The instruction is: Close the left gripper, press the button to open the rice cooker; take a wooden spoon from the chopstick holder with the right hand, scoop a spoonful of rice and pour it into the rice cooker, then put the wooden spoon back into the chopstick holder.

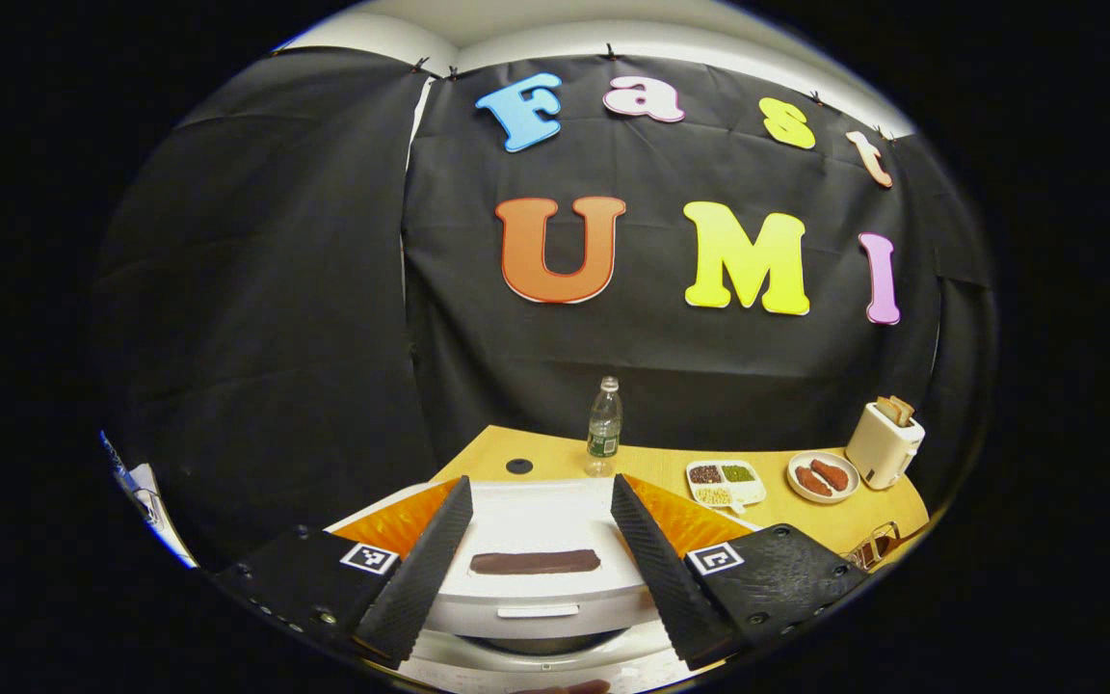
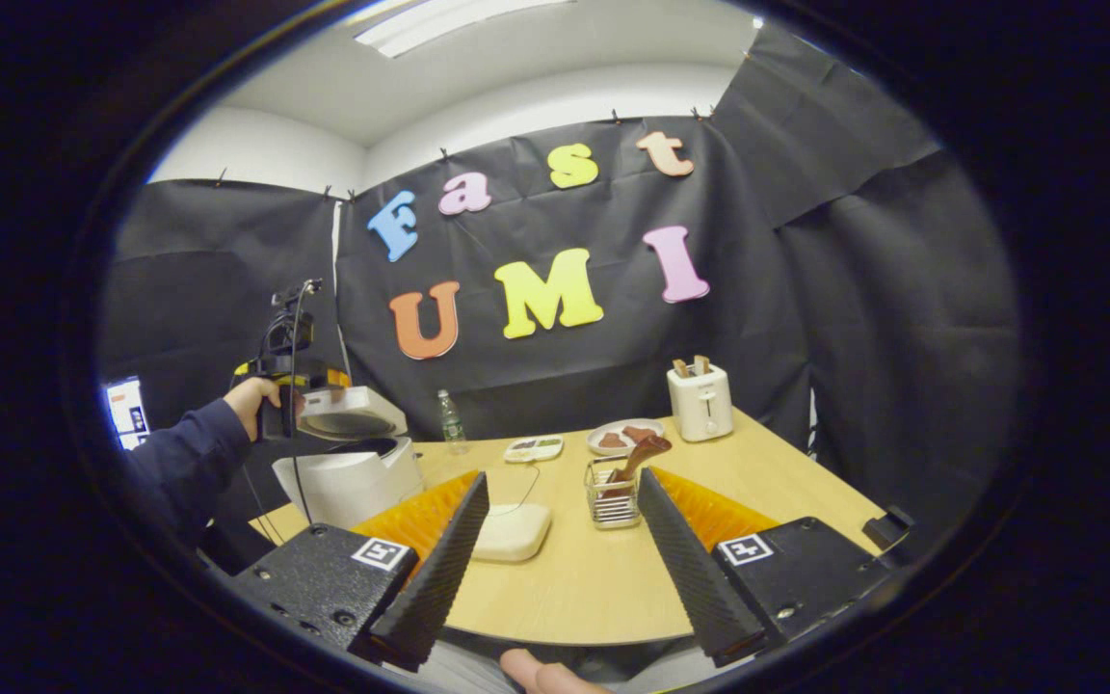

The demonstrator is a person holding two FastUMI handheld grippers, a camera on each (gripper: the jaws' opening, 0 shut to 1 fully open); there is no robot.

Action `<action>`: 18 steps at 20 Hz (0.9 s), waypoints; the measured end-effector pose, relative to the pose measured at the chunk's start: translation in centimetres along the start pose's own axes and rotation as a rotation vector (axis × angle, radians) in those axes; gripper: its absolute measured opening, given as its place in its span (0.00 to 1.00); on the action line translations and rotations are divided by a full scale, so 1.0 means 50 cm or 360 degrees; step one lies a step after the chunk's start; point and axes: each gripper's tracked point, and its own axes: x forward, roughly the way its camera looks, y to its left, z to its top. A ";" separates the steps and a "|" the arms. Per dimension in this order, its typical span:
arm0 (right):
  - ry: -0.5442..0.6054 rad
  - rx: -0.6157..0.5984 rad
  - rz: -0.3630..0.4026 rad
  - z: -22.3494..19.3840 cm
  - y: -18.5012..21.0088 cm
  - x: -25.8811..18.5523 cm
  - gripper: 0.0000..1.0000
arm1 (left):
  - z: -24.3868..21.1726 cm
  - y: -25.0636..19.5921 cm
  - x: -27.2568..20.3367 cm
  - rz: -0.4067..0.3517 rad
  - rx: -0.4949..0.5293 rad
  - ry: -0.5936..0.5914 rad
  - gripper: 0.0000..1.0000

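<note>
White rice cooker (image 2: pixel 348 482) lid up — button step looks done; brown wooden spoon (image 2: pixel 639 456) waits in wire holder (image 2: pixel 612 499); left gripper (image 1: pixel 541 564) and right gripper (image 2: pixel 560 569) both spread wide, empty

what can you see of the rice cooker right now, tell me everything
The rice cooker is white, glossy like plastic, standing at the left edge of the wooden table. Its lid is up, its round underside on view in the right gripper view. In the left gripper view the lid lies between the open fingers of the left gripper, with a dark oblong strip on top and a front latch tab. Nothing visibly grips it.
</note>
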 end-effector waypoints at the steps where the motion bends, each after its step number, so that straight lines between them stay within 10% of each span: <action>1: -0.0028 -0.0031 -0.0015 0.009 -0.001 -0.008 1.00 | -0.011 0.001 -0.006 -0.0001 -0.0009 0.0006 0.93; 18: -0.0182 -0.0099 -0.0119 0.044 -0.030 -0.033 1.00 | -0.169 0.007 -0.026 -0.0035 0.0088 0.0298 0.93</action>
